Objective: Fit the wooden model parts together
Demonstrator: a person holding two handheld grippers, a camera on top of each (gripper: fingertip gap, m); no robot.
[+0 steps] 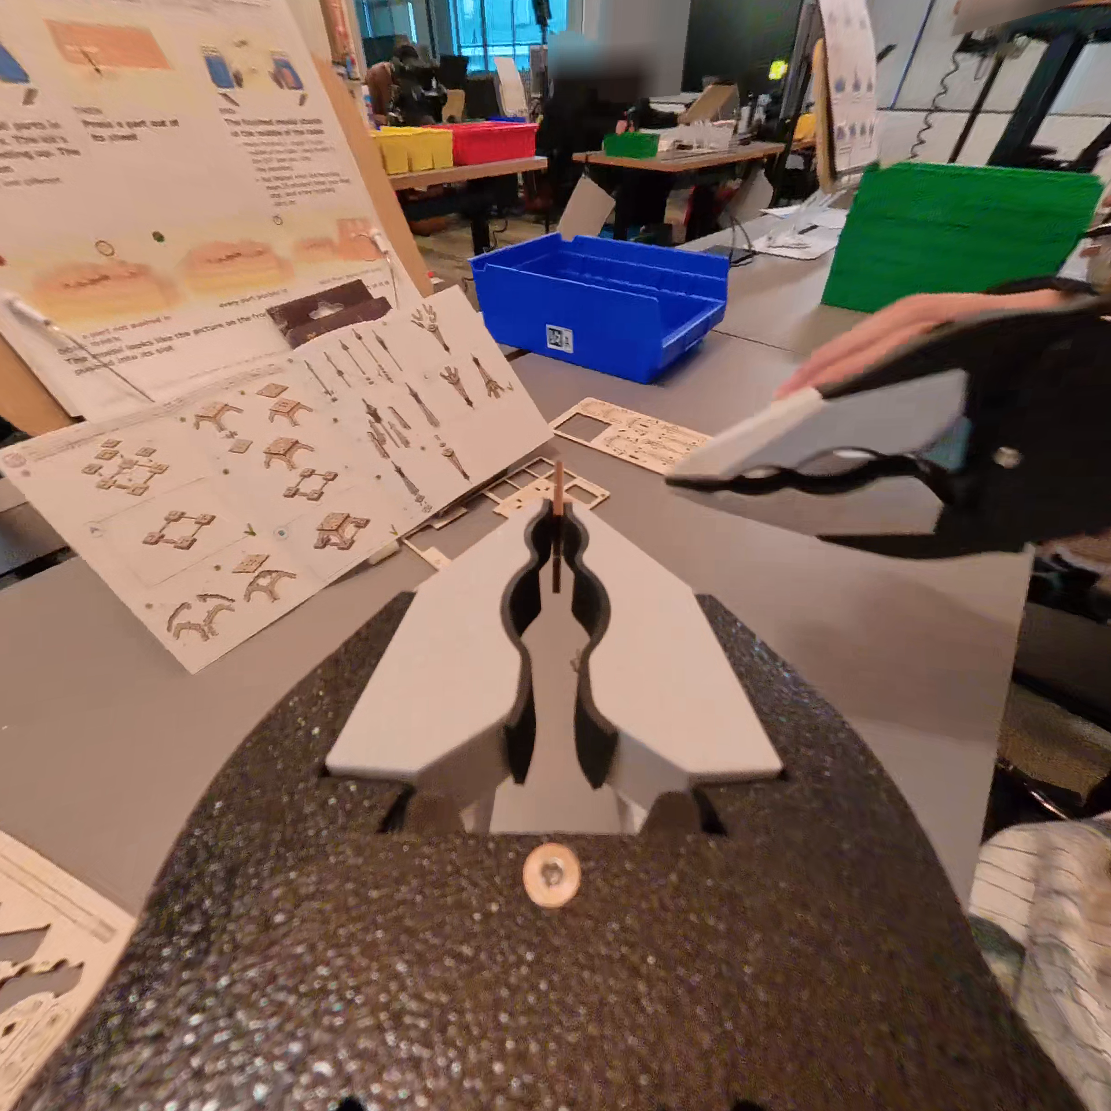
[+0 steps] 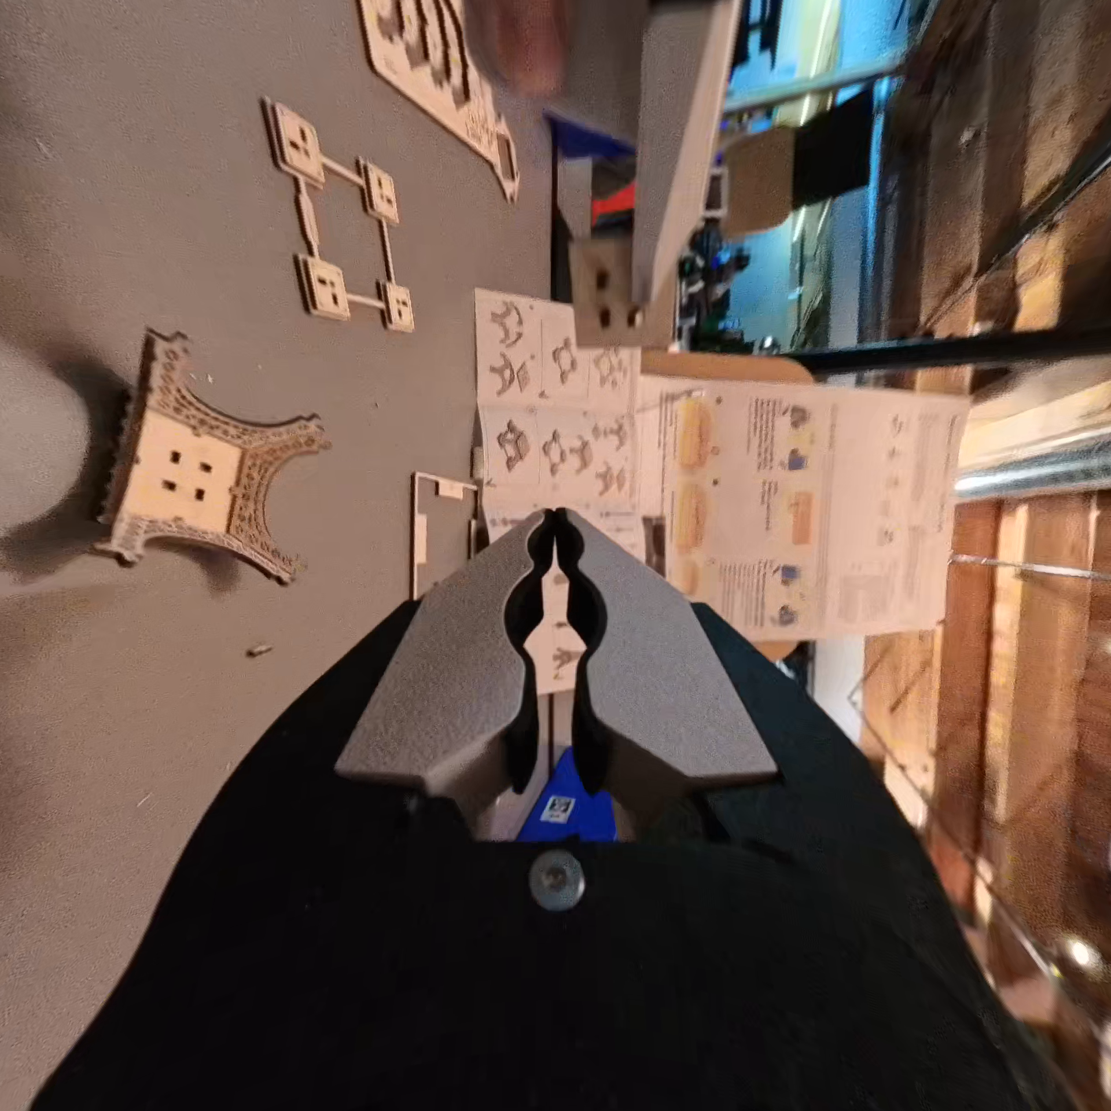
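Left wrist view: the left gripper [image 1: 558, 511] is clamped on a thin square plate [image 1: 558, 529] seen edge-on, frame centre. Right wrist view: the right gripper [image 2: 554, 516] is closed and empty; the arched tower base [image 2: 198, 463] lies left. Next, probably seat the plate's slots there.
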